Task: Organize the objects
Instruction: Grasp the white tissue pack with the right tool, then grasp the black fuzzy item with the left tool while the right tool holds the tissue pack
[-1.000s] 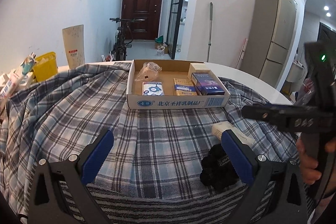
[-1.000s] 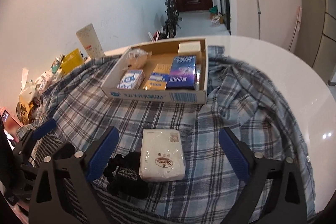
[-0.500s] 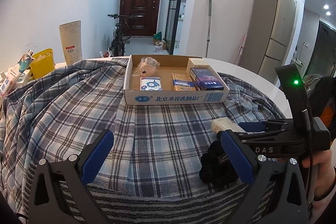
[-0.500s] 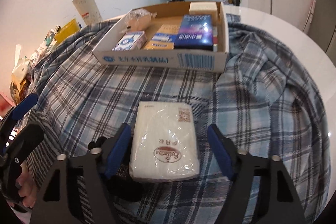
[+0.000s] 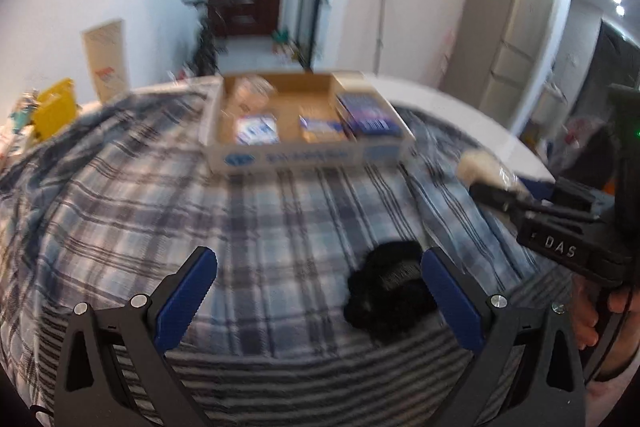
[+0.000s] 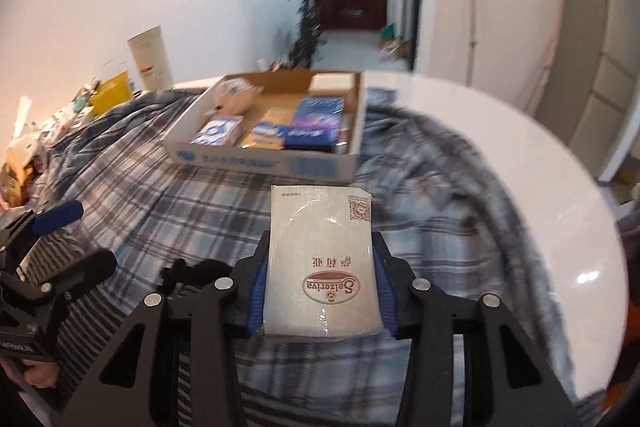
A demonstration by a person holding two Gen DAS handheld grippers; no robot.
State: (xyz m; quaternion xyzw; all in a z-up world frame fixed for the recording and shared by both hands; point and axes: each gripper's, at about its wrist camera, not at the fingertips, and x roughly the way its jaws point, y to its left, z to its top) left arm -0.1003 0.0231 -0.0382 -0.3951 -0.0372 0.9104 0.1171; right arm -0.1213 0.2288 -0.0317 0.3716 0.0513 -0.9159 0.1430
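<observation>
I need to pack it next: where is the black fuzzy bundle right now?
The black fuzzy bundle lies on the plaid cloth, low in the left wrist view, beside the open left hand-held gripper's right finger.

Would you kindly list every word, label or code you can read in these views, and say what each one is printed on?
"Saizeriya", upside down in a brown oval: white tissue pack clamped in the right gripper.
Three Chinese characters, upside down, above the oval: same pack.
QR code, no legible text: pack's far right corner.
"DAS": right gripper's body, left wrist view.
Blue print on the cardboard box front: too blurred.
Boxes inside: unreadable.
</observation>
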